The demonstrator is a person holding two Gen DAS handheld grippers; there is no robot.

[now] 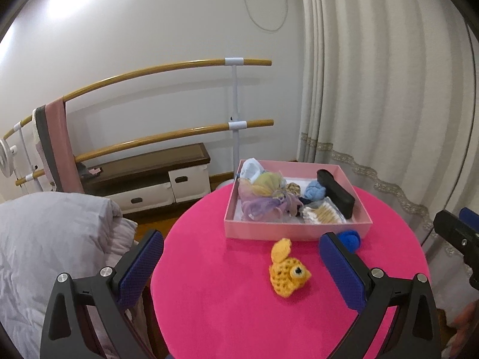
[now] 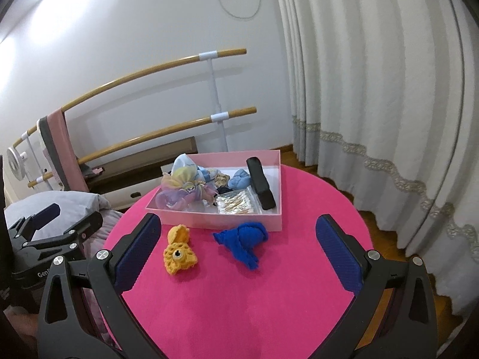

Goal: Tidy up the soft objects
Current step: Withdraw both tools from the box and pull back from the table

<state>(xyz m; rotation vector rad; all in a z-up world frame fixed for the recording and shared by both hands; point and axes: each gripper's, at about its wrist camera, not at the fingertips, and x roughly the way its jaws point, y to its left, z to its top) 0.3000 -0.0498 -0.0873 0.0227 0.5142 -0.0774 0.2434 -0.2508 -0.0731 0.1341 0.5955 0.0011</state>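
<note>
A yellow crocheted fish (image 2: pixel 179 249) and a blue knitted piece (image 2: pixel 244 243) are seen lying on the pink round table (image 2: pixel 239 314), just in front of the pink box (image 2: pixel 221 220), which is already crowded with scrunchies (image 2: pixel 187 190), a pack of cotton swabs (image 2: pixel 235 205) and a black case (image 2: pixel 260 184). Both the left gripper (image 1: pixel 239 266) and the right gripper (image 2: pixel 236 254) are held above the table with fingers spread wide, nothing between them. The soft pieces could be pinched by a loose fold only and dropped short of the box, or the light box could be nudged toward the far table edge.
</note>
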